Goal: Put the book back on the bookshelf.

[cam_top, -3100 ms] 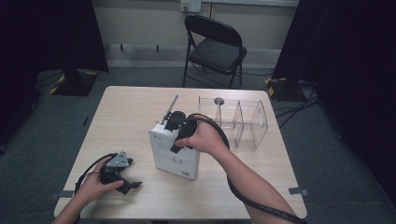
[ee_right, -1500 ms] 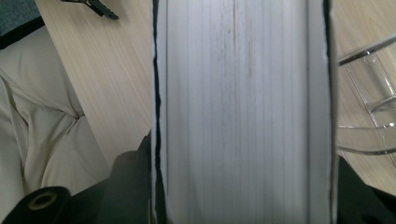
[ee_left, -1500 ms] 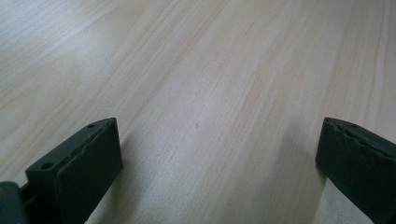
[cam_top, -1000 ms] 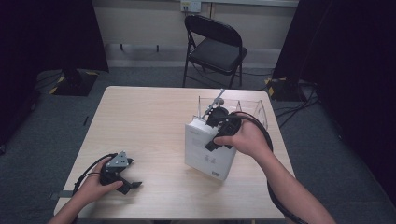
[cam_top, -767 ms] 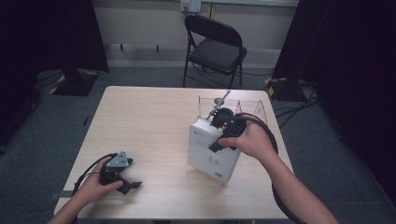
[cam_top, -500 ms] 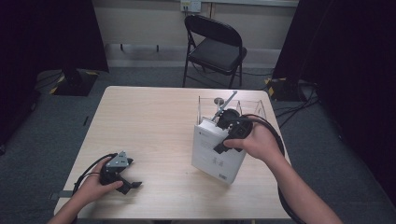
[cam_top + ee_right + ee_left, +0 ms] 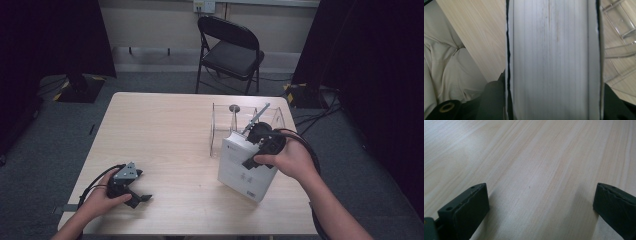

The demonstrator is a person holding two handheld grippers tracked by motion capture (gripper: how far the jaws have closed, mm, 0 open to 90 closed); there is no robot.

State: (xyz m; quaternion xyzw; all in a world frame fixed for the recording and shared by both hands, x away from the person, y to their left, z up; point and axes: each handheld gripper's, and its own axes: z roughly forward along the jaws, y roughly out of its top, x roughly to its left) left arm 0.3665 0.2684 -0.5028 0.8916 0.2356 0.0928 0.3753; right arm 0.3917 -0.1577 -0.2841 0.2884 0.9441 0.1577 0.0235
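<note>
White book [image 7: 245,170] clamped in right hand-held gripper [image 7: 260,142]

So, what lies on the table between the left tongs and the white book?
Nothing: in the high view the stretch of table between the left tongs and the white book held in the right tongs is bare wood.

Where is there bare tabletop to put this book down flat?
The widest free patch of table runs from the far left corner to the middle, bordered by the left gripper near you and the clear rack on the right. It is crowded around the rack, where the right gripper holds the book.
</note>
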